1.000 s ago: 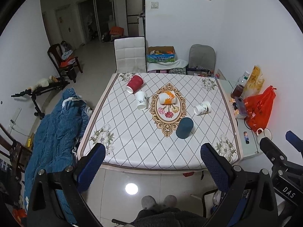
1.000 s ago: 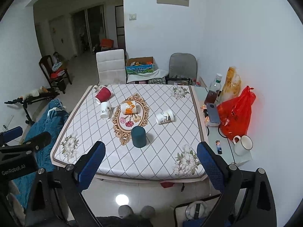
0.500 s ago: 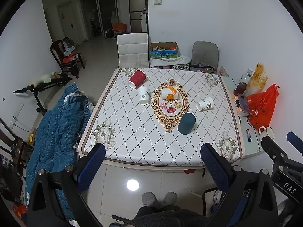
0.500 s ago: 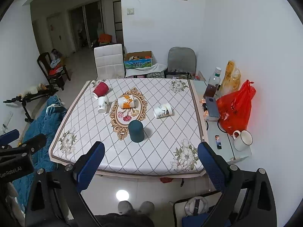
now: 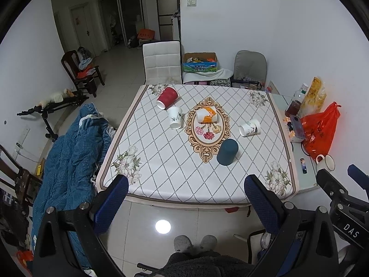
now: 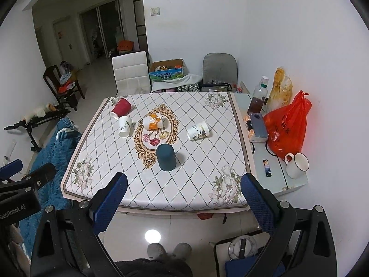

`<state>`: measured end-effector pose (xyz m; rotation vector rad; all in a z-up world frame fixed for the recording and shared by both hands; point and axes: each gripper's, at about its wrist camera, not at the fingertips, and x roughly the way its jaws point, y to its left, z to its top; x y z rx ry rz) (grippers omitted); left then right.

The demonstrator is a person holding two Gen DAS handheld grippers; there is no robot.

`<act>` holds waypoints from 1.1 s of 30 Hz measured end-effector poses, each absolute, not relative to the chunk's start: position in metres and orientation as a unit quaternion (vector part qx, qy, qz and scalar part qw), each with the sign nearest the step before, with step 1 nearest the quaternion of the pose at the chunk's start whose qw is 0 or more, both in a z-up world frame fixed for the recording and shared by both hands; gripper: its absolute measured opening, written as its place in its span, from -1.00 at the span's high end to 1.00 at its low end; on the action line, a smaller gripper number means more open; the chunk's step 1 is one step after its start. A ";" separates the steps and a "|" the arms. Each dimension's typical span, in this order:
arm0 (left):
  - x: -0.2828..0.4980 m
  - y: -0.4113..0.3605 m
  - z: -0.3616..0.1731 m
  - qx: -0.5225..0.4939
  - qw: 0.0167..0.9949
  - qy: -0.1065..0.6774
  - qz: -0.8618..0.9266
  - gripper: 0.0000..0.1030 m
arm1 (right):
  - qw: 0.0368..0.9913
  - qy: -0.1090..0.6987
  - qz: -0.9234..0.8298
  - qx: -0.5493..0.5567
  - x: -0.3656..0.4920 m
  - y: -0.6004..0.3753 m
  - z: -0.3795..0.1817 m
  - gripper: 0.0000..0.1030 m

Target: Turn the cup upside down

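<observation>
Several cups sit on the diamond-patterned table. A dark teal cup stands bottom-up near the front. On their sides lie a red cup, an orange-and-white cup and a white bird-print cup. A white leaf-print cup is beside the red one. My left gripper and right gripper hang open and empty before the table's near edge, well short of every cup.
A glass side table at the right holds a red plastic bag, a bottle, a phone and a white mug. A blue quilt lies left of the table. Chairs stand behind it. A person's feet rest on the tiled floor.
Both views have drifted slightly, so the table sits a little higher in frame. No cup has moved. Both grippers stay open and empty.
</observation>
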<state>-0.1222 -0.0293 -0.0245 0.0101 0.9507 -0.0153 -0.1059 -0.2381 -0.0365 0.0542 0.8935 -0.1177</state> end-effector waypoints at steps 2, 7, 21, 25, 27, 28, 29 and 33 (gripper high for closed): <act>-0.121 -0.029 -0.024 0.006 0.889 0.457 -0.007 -0.99 | 0.900 0.432 -0.057 0.028 -0.105 -0.239 -0.037 -0.95; -0.121 -0.029 -0.024 0.006 0.889 0.457 -0.007 -1.00 | 0.900 0.431 -0.056 0.029 -0.106 -0.239 -0.037 -0.95; -0.119 -0.028 -0.018 0.011 0.890 0.455 -0.007 -0.99 | 0.899 0.434 -0.050 0.032 -0.104 -0.237 -0.035 -0.95; -0.119 -0.027 -0.017 0.012 0.890 0.455 -0.007 -0.99 | 0.898 0.436 -0.047 0.034 -0.104 -0.238 -0.035 -0.95; -0.119 -0.027 -0.017 0.012 0.890 0.455 -0.007 -0.99 | 0.898 0.436 -0.047 0.033 -0.104 -0.238 -0.035 -0.95; -0.119 -0.027 -0.017 0.012 0.890 0.455 -0.007 -0.99 | 0.898 0.436 -0.047 0.034 -0.104 -0.238 -0.035 -0.95; -0.119 -0.027 -0.017 0.012 0.890 0.455 -0.007 -1.00 | 0.898 0.436 -0.047 0.034 -0.104 -0.238 -0.035 -0.95; -0.119 -0.027 -0.017 0.013 0.890 0.456 -0.007 -0.99 | 0.898 0.436 -0.047 0.033 -0.104 -0.238 -0.035 -0.95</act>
